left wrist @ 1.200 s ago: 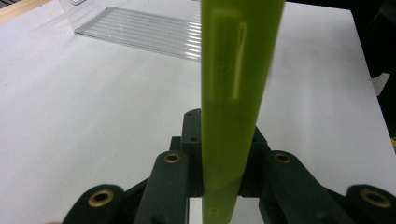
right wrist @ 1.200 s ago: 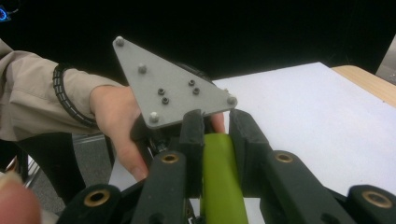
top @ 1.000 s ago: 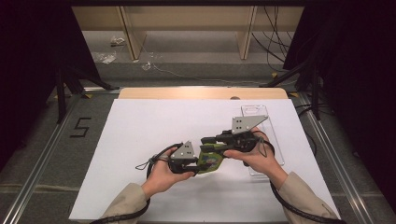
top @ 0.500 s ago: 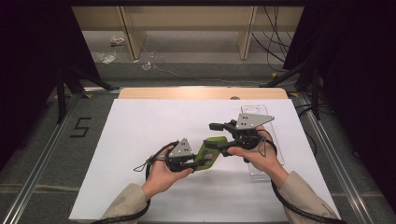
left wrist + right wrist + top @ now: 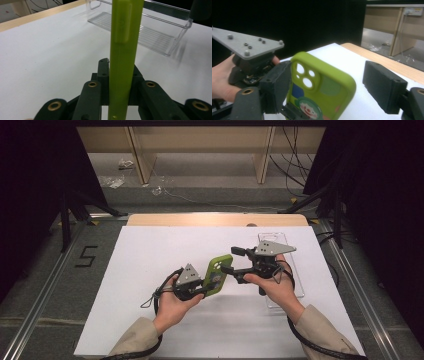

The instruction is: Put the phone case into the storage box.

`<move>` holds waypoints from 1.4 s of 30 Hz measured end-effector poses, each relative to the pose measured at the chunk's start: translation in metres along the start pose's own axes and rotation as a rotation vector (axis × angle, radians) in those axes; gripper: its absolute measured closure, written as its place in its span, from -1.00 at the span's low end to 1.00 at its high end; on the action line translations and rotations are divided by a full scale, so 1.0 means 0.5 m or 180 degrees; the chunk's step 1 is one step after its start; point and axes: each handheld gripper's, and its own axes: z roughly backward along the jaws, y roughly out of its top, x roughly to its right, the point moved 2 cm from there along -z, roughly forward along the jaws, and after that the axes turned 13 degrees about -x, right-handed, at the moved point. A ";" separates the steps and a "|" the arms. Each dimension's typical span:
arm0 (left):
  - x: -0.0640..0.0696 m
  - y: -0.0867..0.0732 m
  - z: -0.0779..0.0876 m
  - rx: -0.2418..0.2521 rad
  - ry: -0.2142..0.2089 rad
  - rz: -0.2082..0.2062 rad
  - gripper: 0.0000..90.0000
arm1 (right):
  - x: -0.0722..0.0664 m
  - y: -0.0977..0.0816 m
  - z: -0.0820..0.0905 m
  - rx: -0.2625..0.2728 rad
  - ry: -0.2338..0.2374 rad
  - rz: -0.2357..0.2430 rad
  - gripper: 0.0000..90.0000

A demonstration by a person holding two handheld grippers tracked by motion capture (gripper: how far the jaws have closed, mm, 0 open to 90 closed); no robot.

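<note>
We see the green phone case (image 5: 216, 274) at the centre of the high view, held above the white table (image 5: 150, 265), its long axis running from lower left to upper right; the left gripper (image 5: 198, 290) clenches its lower end; the right gripper (image 5: 231, 260) has just been opening, its 2 jaws released around the case's upper end; the clear tray (image 5: 283, 240) sits right of centre, its contents hidden by the hand.

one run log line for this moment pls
left gripper: shut on green phone case | right gripper: jaws just opening, off case | clear tray: behind
</note>
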 end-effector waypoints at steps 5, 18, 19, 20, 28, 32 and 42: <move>0.001 0.000 0.002 0.0015 0.0082 0.0024 0.72 | -0.003 -0.006 -0.008 0.0013 -0.0129 -0.0086 -0.65; -0.005 -0.001 0.005 0.0055 0.0249 0.0169 0.72 | -0.008 -0.018 -0.021 0.0024 -0.0222 -0.0231 -0.81; -0.005 -0.001 0.005 0.0054 0.0262 0.0173 0.72 | -0.009 -0.019 -0.023 0.0022 -0.0228 -0.0233 -0.81; -0.004 0.000 0.005 0.0058 0.0269 0.0173 0.72 | -0.010 -0.020 -0.025 0.0014 -0.0232 -0.0244 -0.82; 0.000 0.002 0.002 0.0066 0.0324 0.0209 0.72 | -0.019 -0.023 -0.041 0.0024 -0.0240 -0.0352 -0.86; 0.003 0.005 -0.002 0.0077 0.0333 0.0202 0.72 | -0.024 -0.022 -0.050 0.0017 -0.0260 -0.0378 -0.86; 0.014 0.010 -0.011 0.0088 0.0308 0.0162 0.72 | -0.030 -0.016 -0.064 0.0005 -0.0332 -0.0400 -0.87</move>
